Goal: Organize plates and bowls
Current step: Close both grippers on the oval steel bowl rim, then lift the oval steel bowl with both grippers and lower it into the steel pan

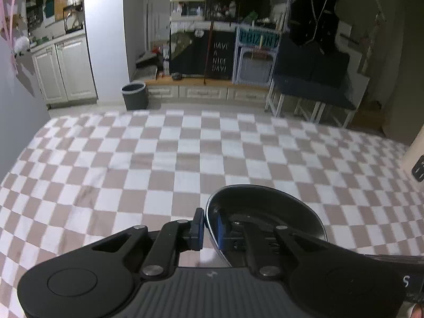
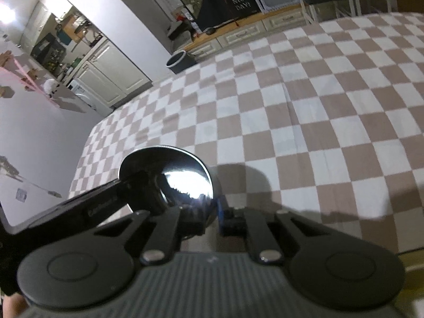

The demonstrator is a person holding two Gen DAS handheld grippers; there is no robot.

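- The left claw pinches the rim of a shiny metal bowl, one pad outside and one inside.
- The right claw pinches the same bowl's opposite rim.
- The bowl is above the checkered cloth covering the surface.
- A dark bin stands on the floor beyond.
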